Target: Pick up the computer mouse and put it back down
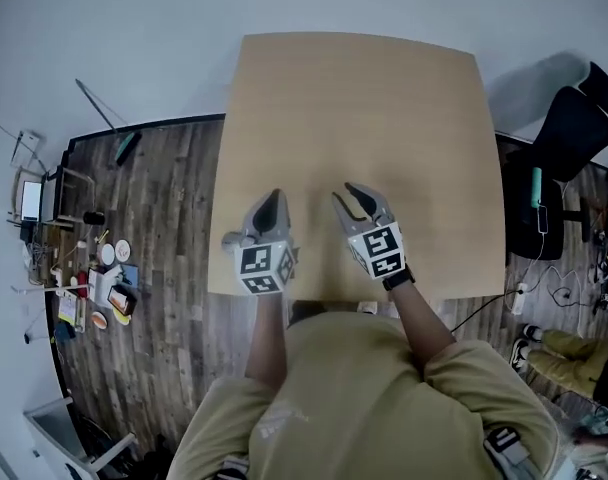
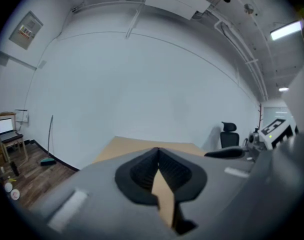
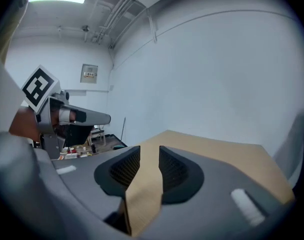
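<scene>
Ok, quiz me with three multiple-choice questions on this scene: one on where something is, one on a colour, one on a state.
1. Relative to the table, where does the office chair stand in the head view?
A) on it
B) past its right edge
C) past its left edge

2. What colour is the table?
A) white
B) black
C) light wood

3. How do the right gripper jaws stand?
A) apart, nothing between them
B) shut on a mouse
C) shut on a cup

Answers:
1 B, the chair sits on the floor at the right.
2 C, its top is pale tan wood.
3 A, bare wood shows through the gap.
</scene>
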The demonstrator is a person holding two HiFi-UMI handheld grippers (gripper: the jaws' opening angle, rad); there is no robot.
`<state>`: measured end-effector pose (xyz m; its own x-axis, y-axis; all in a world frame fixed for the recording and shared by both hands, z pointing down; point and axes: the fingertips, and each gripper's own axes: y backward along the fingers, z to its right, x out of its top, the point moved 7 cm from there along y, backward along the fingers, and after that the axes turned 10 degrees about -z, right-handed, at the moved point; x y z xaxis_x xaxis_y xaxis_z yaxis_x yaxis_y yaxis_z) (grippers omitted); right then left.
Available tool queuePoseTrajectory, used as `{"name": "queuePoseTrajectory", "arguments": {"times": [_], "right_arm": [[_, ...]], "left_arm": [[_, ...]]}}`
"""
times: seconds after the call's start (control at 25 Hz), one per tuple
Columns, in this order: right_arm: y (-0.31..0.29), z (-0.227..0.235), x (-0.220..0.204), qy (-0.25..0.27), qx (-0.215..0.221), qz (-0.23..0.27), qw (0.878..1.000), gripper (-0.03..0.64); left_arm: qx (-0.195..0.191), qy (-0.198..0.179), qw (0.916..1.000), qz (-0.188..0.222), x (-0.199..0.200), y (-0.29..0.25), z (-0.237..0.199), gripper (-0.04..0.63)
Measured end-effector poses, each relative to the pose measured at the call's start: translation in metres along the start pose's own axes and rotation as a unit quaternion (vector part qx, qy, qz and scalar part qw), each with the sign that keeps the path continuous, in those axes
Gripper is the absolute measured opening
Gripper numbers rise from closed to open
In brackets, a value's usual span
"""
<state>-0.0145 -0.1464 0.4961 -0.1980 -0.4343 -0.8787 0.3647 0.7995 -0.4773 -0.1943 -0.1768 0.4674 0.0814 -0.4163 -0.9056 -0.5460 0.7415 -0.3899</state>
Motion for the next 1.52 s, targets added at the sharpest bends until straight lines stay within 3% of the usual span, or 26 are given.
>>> {"name": "queuePoseTrajectory", "arguments": {"times": [0.28, 0.68, 1.04, 1.52], "right_arm": [[0.097, 0.055, 0.007, -0.033, -0.091, 0.06, 0.993, 0.061], [0.188, 0.09, -0.005, -0.069, -0.177, 0.104, 0.976, 0.009], [0.226, 0.098, -0.008, -0.067, -0.23, 0.129, 0.962, 0.008], [0.219, 0.087, -0.01, -0.059, -0.221, 0.123, 0.966, 0.008]], "left_arm": [[-0.075, -0.051, 0.9958, 0.016, 0.024, -0.02, 0.098, 0.002], [-0.137, -0.096, 0.9854, 0.033, 0.037, -0.028, 0.191, 0.002], [-0.152, -0.113, 0.9809, 0.045, 0.041, -0.024, 0.217, 0.002], [-0.143, -0.103, 0.9834, 0.042, 0.033, -0.017, 0.205, 0.002]]}}
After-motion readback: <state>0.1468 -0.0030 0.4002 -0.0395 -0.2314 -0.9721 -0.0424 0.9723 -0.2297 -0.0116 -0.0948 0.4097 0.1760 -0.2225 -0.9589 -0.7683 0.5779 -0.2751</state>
